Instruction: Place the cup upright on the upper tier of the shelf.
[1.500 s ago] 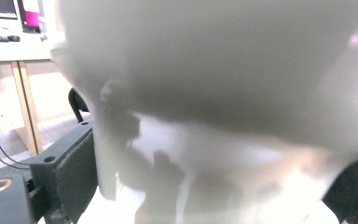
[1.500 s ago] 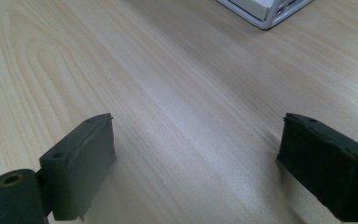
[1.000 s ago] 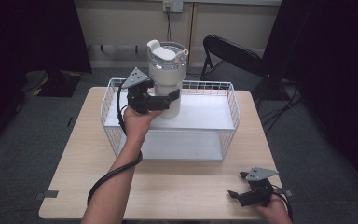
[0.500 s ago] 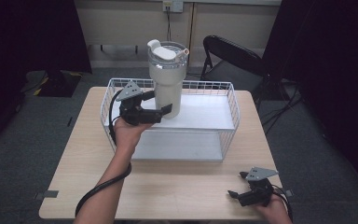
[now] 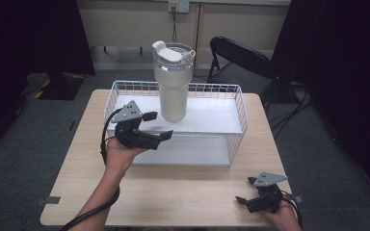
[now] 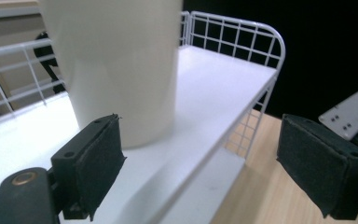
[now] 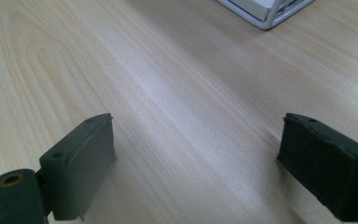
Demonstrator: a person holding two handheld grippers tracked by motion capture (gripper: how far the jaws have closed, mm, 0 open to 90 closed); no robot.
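Note:
A tall cream tumbler (image 5: pixel 173 82) with a clear lid stands upright on the white shelf (image 5: pixel 212 118) inside a white wire basket (image 5: pixel 238 113). My left gripper (image 5: pixel 160 125) hovers open just in front and left of the tumbler, holding nothing. In the left gripper view the tumbler (image 6: pixel 116 65) rises beyond the left jaw, apart from the gripper (image 6: pixel 212 165). My right gripper (image 5: pixel 242 202) rests open on the table near the front right corner. In the right gripper view only bare wood lies between the wide-apart jaws of that gripper (image 7: pixel 196 163).
The light wooden table (image 5: pixel 183 192) has free room in front of the basket. A basket corner (image 7: pixel 265 11) lies ahead of the right gripper. A black folding chair (image 5: pixel 241 60) stands behind the table. The right gripper's grey plate (image 6: pixel 349 114) shows past the basket.
My left gripper has let go of the tumbler and drawn back toward the person, jaws now open. The tumbler stays upright on the shelf. The right gripper has not moved.

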